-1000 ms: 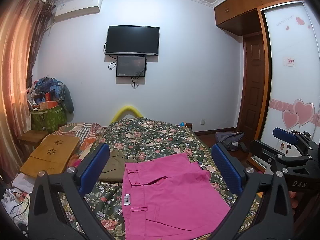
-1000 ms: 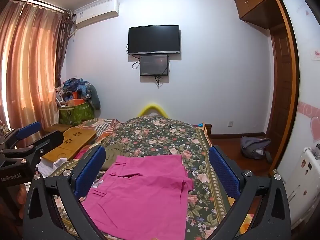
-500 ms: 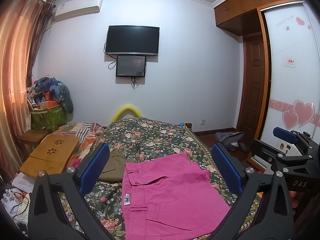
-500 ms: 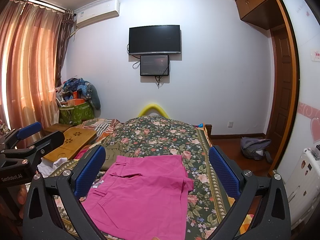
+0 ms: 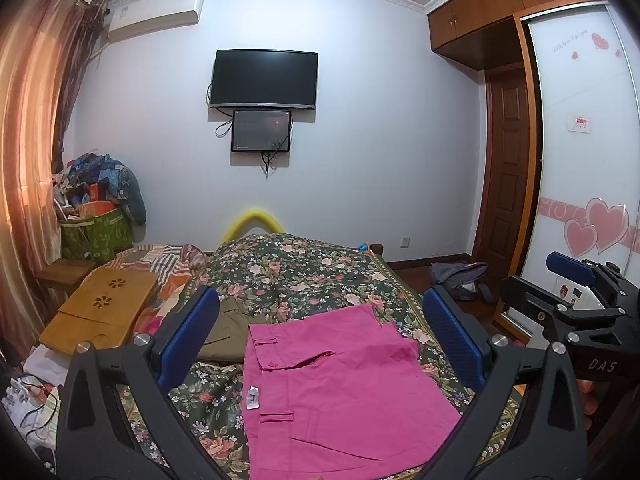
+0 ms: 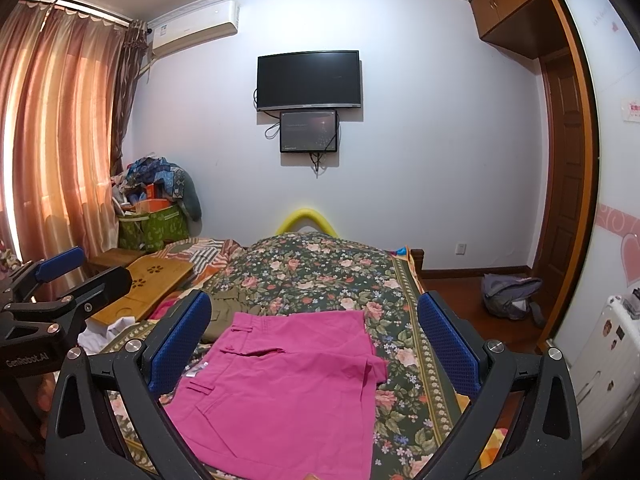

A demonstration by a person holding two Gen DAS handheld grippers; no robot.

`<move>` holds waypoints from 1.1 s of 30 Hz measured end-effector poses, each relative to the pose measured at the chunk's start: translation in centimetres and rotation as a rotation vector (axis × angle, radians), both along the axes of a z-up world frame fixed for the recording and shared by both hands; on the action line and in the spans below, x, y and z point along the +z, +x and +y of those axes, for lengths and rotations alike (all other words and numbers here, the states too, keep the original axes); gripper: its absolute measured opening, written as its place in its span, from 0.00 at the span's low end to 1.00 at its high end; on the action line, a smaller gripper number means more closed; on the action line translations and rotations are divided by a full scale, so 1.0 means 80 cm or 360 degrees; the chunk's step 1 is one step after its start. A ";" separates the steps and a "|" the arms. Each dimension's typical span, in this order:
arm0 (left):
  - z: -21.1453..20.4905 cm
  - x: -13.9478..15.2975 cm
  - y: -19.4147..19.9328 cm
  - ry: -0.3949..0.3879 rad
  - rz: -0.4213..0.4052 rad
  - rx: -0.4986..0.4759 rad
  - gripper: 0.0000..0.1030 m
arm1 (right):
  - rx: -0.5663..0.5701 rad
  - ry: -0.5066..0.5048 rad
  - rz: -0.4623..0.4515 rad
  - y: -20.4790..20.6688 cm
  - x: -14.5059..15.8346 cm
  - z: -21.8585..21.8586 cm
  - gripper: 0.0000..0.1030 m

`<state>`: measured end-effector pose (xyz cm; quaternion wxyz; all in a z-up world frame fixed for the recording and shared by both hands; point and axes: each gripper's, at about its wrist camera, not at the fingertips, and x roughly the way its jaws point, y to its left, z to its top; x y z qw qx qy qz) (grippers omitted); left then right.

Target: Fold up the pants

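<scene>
Left wrist footage is showing the left tongs (image 5: 320, 336) being held with the blue pads wide apart and nothing between them, above the pink pants (image 5: 340, 392), which are lying just ahead of and below the tongs on the bed (image 5: 304, 272). The right tongs (image 6: 314, 336) are likewise being held apart and empty over the same garment, waistband toward the left tongs. The pants are judged to be already doubled over once, so a further fold is probably being lined up; for that, an edge is needing to be pinched by both tongs and carried across. An olive garment (image 5: 228, 328) is lying beyond the left tongs' left pad, and a wooden lap tray (image 5: 100, 308) is resting further left. Beyond the tongs, a television (image 6: 309, 80) is being seen on the far wall, curtains (image 6: 60, 140) at the left and a wardrobe (image 5: 580, 140) at the right.
</scene>
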<state>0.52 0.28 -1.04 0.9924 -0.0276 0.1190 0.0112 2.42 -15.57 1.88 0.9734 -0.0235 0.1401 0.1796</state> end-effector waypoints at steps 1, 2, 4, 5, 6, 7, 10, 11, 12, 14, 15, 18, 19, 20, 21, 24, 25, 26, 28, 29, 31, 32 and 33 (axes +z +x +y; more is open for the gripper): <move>0.000 0.000 0.000 0.0001 0.0000 0.0001 1.00 | 0.0000 -0.0001 0.0000 0.000 0.000 0.000 1.00; 0.000 0.000 0.000 0.0001 0.0000 0.0001 1.00 | 0.0000 -0.0001 0.0000 0.001 0.001 0.001 1.00; 0.000 0.001 0.000 0.0001 0.0000 0.0002 1.00 | 0.0003 0.0001 0.0002 0.000 0.000 0.000 1.00; 0.000 0.001 0.000 0.0002 -0.0001 0.0002 1.00 | 0.0003 0.0003 0.0001 -0.001 0.001 0.000 1.00; 0.000 0.001 0.000 0.0002 -0.0002 0.0001 1.00 | 0.0002 0.0003 0.0001 -0.001 0.001 0.000 1.00; 0.000 0.000 0.000 0.0003 -0.0004 0.0003 1.00 | 0.0002 0.0001 0.0001 -0.001 0.001 0.001 1.00; -0.001 0.000 -0.001 0.0007 -0.0006 0.0005 1.00 | 0.0005 0.0003 0.0006 -0.001 0.001 0.001 1.00; 0.000 0.001 -0.001 0.0004 -0.0006 0.0004 1.00 | 0.0005 0.0002 0.0007 -0.001 0.001 0.001 1.00; 0.000 0.001 -0.001 0.0004 -0.0005 0.0004 1.00 | 0.0005 0.0003 0.0006 -0.001 0.001 0.001 1.00; 0.000 0.000 -0.001 0.0004 -0.0005 0.0003 1.00 | 0.0007 0.0003 0.0007 -0.001 0.001 0.001 1.00; 0.000 0.000 -0.001 0.0002 -0.0005 0.0003 1.00 | 0.0007 0.0003 0.0006 -0.001 0.001 0.001 1.00; 0.000 0.000 -0.001 0.0004 -0.0005 0.0003 1.00 | 0.0005 0.0002 0.0007 -0.001 0.001 0.001 1.00; 0.000 0.000 -0.001 0.0004 -0.0006 0.0004 1.00 | 0.0006 0.0003 0.0007 -0.001 0.001 0.000 1.00; 0.000 0.000 -0.001 0.0002 -0.0006 0.0006 1.00 | 0.0007 0.0004 0.0008 0.000 0.000 0.001 1.00; 0.000 0.000 -0.002 0.0001 -0.0006 0.0007 1.00 | 0.0008 0.0003 0.0009 0.000 0.000 0.001 1.00; 0.000 -0.001 -0.002 -0.0006 -0.0005 0.0011 1.00 | 0.0013 0.0001 0.0011 0.000 -0.002 0.002 1.00; 0.000 -0.001 -0.002 -0.0007 -0.0004 0.0011 1.00 | 0.0014 0.0000 0.0011 -0.001 -0.002 0.002 1.00; -0.001 -0.001 -0.002 -0.0007 -0.0003 0.0011 1.00 | 0.0014 0.0000 0.0011 -0.001 -0.002 0.002 1.00; -0.001 -0.001 -0.002 -0.0005 -0.0001 0.0009 1.00 | 0.0013 0.0001 0.0012 -0.001 -0.002 0.002 1.00; -0.002 -0.001 -0.001 -0.0004 -0.0001 0.0009 1.00 | 0.0013 0.0002 0.0013 -0.001 -0.001 0.002 1.00; -0.002 0.000 -0.002 -0.0001 -0.0003 0.0010 1.00 | 0.0013 0.0002 0.0013 -0.001 -0.001 0.002 1.00; -0.002 -0.001 -0.002 0.0001 -0.0004 0.0010 1.00 | 0.0015 0.0002 0.0016 0.001 -0.002 0.002 1.00; -0.002 -0.001 -0.002 0.0002 -0.0003 0.0009 1.00 | 0.0015 0.0002 0.0016 0.002 -0.002 0.002 1.00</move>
